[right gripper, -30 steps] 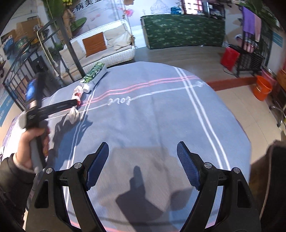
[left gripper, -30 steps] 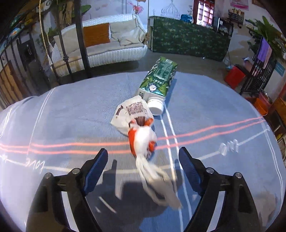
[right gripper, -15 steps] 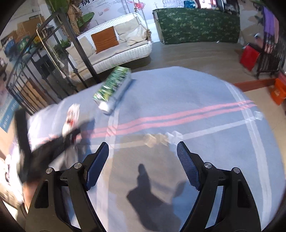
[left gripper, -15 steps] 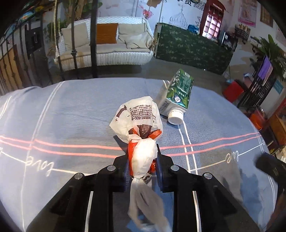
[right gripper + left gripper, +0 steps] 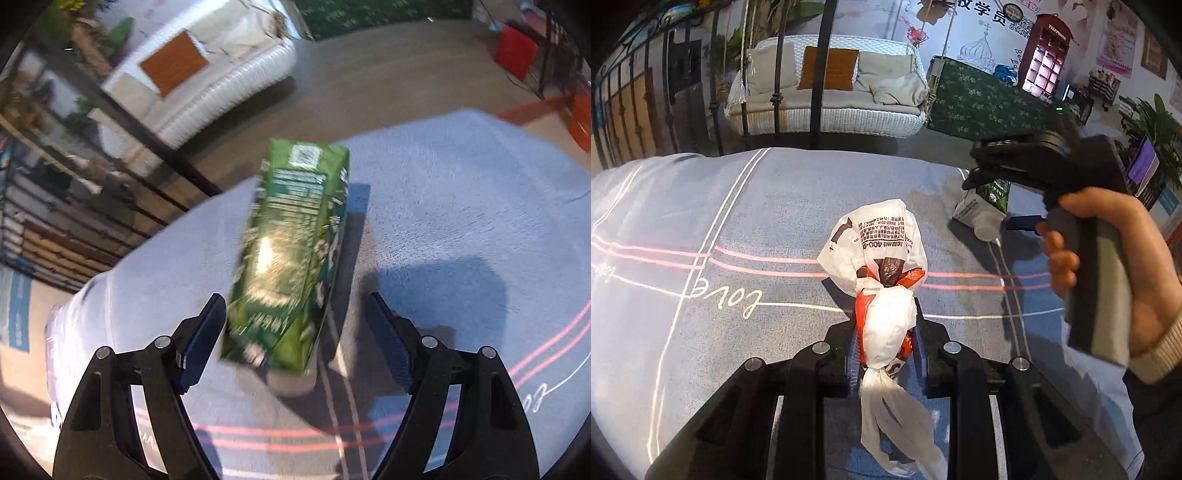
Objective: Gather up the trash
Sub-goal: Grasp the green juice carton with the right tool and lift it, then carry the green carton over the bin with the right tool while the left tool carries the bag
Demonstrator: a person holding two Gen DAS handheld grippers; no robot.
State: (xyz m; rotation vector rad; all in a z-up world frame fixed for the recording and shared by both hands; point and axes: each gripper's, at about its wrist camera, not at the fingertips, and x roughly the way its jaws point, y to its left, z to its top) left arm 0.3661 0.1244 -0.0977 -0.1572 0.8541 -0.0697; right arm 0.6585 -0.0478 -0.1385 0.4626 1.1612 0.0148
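Observation:
My left gripper [image 5: 884, 350] is shut on a knotted white and orange plastic bag [image 5: 882, 258], gripping its twisted neck just above the blue cloth. A green drink carton [image 5: 291, 258] with a white cap lies on its side on the cloth. My right gripper [image 5: 295, 339] is open, its fingers on either side of the carton's cap end, not touching it. In the left wrist view the carton [image 5: 988, 205] shows at the right, partly hidden behind the right gripper's body.
The table is round, covered with a blue cloth [image 5: 701, 221] with pink and white stripes. Its far edge [image 5: 207, 199] is just beyond the carton. A black railing [image 5: 122, 110] and a white sofa [image 5: 827, 99] stand behind. The right hand [image 5: 1108, 266] is close beside the bag.
My left gripper closed on the bag's neck. My right gripper swung left across the table to straddle the green carton, still open.

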